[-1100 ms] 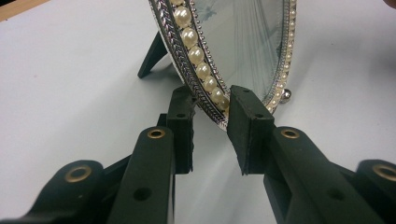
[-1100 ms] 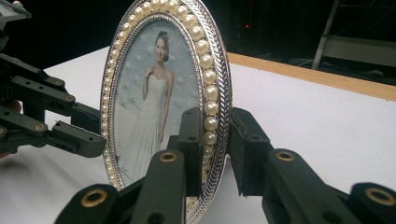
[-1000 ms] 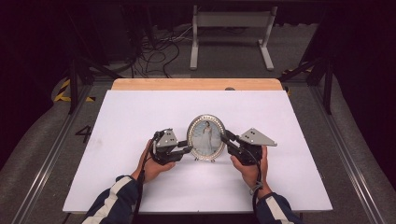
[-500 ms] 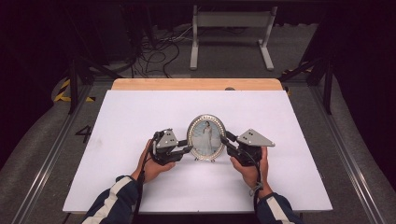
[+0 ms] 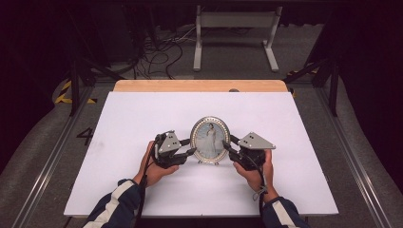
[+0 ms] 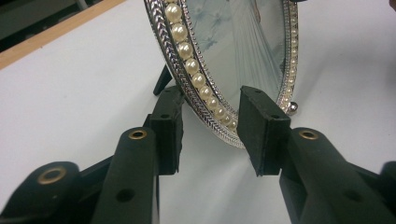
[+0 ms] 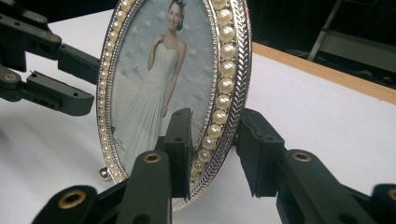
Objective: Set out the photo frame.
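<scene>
The left tongs (image 5: 191,151) and right tongs (image 5: 226,146) straddle the lower rim of the oval pearl-edged photo frame (image 5: 209,138), one at each side. Their jaws have just been opening, pads now off the rim. The frame stands upright mid-surface (image 5: 142,114) on its own; releasing seems under way, then backing straight away. One frame, two tongs.

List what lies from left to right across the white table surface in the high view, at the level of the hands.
Bare white tabletop → left hand → left gripper, jaws parted around the frame's rim → oval pearl-edged photo frame, standing upright → right gripper, jaws also parted around the rim → right hand.
</scene>
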{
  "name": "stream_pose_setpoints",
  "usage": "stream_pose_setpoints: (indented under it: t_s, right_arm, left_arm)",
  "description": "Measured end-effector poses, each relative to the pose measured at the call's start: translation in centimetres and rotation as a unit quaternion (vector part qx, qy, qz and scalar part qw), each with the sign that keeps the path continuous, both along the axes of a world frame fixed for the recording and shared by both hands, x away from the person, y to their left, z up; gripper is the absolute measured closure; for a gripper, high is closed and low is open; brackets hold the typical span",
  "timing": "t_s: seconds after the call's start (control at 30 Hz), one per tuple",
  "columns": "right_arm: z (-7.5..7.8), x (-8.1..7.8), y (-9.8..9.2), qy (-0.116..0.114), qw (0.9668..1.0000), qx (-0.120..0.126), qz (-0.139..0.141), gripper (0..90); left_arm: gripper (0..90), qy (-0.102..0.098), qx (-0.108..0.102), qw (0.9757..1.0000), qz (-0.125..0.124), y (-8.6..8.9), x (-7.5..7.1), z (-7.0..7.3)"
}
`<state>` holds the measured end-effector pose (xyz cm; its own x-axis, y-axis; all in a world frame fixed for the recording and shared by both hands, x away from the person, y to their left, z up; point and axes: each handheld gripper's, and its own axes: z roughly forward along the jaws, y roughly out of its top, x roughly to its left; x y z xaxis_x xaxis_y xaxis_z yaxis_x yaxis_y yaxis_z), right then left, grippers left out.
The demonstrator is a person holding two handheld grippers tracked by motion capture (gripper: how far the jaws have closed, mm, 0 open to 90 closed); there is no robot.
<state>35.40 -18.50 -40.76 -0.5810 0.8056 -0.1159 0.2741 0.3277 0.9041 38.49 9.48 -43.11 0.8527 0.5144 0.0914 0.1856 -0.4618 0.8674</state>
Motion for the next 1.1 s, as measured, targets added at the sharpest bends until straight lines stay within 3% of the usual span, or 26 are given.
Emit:
stream_pose_setpoints:
  t_s: [0.27,0.5,0.73,0.97,1.1]
  right_arm:
    - [0.15,-0.10,-0.11,0.005,1.0000,-0.003,0.005,63.9]
    - [0.23,-0.19,0.11,0.008,0.9996,-0.022,0.013,57.4]
    - [0.16,-0.21,0.16,0.016,0.9991,-0.033,0.020,48.5]
    - [-0.25,-0.04,0.80,0.032,0.9968,-0.061,0.040,34.4]
    - [-0.41,0.08,0.88,0.041,0.9962,-0.061,0.047,29.2]
  left_arm:
    - [53.6,-0.010,0.008,0.9999,-0.001,-0.09,-0.31,0.30]
    - [45.5,-0.010,0.008,0.9999,-0.004,-0.06,-0.38,0.45]
    - [34.3,0.002,0.021,0.9997,-0.009,-0.23,-0.26,0.26]
    - [20.2,0.020,0.036,0.9991,-0.012,-0.49,0.04,-0.08]
    - [16.3,0.028,0.039,0.9988,-0.014,-0.51,0.05,-0.18]
